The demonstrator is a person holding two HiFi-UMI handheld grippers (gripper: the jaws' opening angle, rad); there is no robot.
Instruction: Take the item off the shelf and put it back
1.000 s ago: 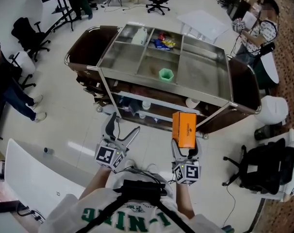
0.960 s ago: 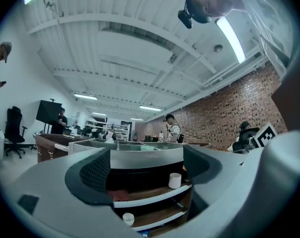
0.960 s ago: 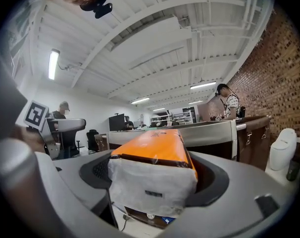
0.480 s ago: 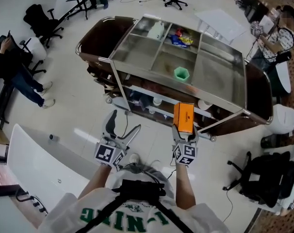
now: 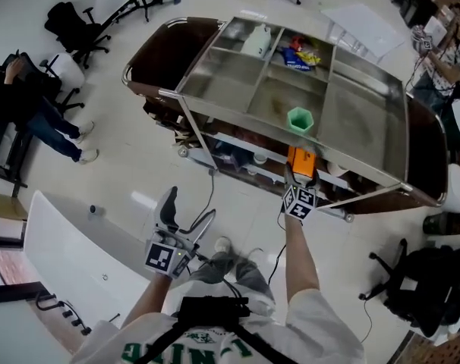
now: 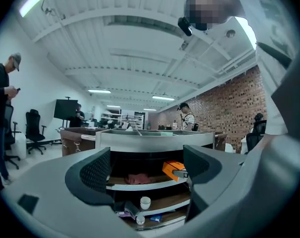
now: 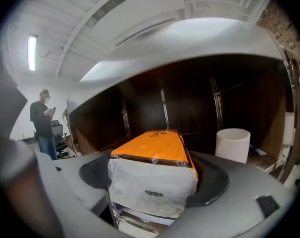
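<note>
An orange box (image 5: 300, 161) with a white near end (image 7: 150, 182) is clamped in my right gripper (image 5: 299, 182), which is shut on it. The box reaches in under the steel top of the cart (image 5: 367, 139), over the middle shelf (image 6: 140, 183). In the left gripper view the orange box (image 6: 171, 168) shows tilted at that shelf's right end. My left gripper (image 5: 186, 218) hangs open and empty, low at the left and well short of the cart. Through its jaws I see the cart's shelves from the side.
The top tray holds a green cup (image 5: 299, 118), a white jug (image 5: 259, 42) and snack packets (image 5: 302, 55). A white cup (image 7: 232, 144) stands on the shelf right of the box. A white table (image 5: 70, 264) is at my left, office chairs (image 5: 423, 279) and a seated person (image 5: 25, 105) around.
My right gripper has gone forward and down with the orange box, from in front of the cart to under its top tray. The left gripper has hardly shifted.
</note>
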